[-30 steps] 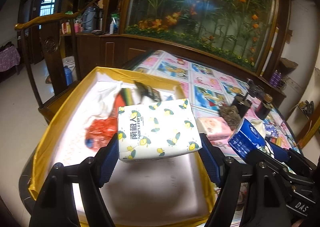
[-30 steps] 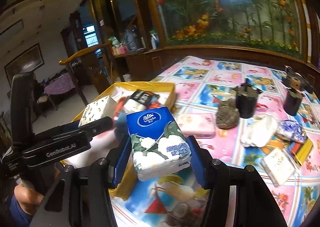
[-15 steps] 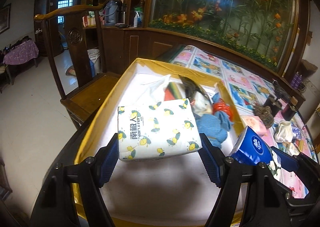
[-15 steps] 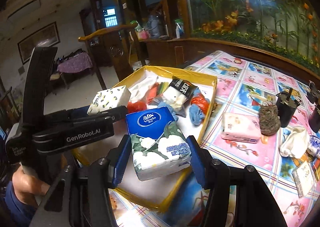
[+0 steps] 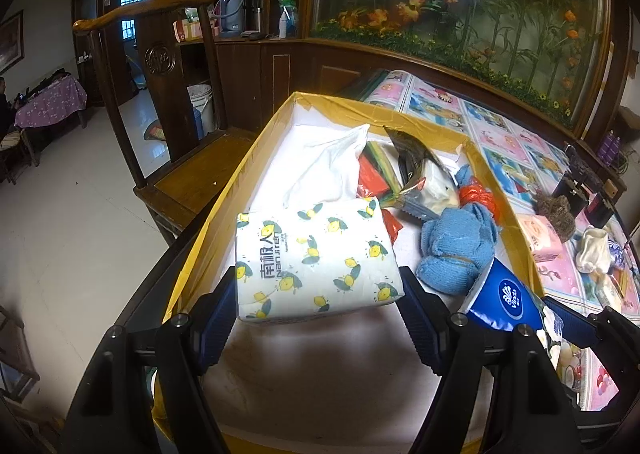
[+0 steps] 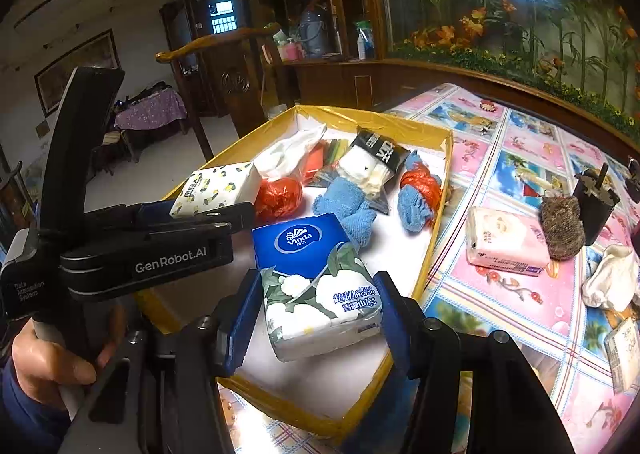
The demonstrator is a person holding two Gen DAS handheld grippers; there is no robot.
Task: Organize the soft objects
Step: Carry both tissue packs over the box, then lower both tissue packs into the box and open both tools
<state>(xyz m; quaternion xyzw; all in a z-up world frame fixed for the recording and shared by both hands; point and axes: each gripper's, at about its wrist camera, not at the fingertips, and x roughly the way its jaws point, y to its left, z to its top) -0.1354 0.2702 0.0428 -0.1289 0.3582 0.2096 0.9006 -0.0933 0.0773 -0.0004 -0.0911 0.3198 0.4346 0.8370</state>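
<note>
A table [image 6: 520, 294] under a pink and blue picture-patterned cloth fills the near part of the room. Behind it runs a dark wooden cabinet with a large glass panel of painted flowers [image 5: 460, 6]. A carved wooden chair [image 5: 168, 102] stands beside the table's edge on a pale tiled floor.

On the table sits a wide yellow-walled box [image 6: 440, 206] with a white bottom. Taking the box as landmark: inside it, toward its far end, lie a white plastic bag [image 5: 328, 170], a red bag [image 6: 280, 194], a black-and-white packet [image 6: 376, 158] and 2 blue cloths [image 6: 344, 206]. One of them is bundled with something orange.

The left gripper [image 5: 316, 306] holds a white tissue pack with a lemon print [image 5: 312, 258] above the box's near half, its 2 blue pads pressed on the pack's sides. The right gripper [image 6: 316, 310] clamps a blue and white tissue pack [image 6: 316, 278] in the same way, over the box's near corner. A hand [image 6: 48, 354] grasps the left gripper's handle.

Outside the box, on the cloth just beyond its long side, lie a pink tissue pack [image 6: 504, 242], a brown knitted bundle [image 6: 560, 222] and a white sock [image 6: 612, 282].
</note>
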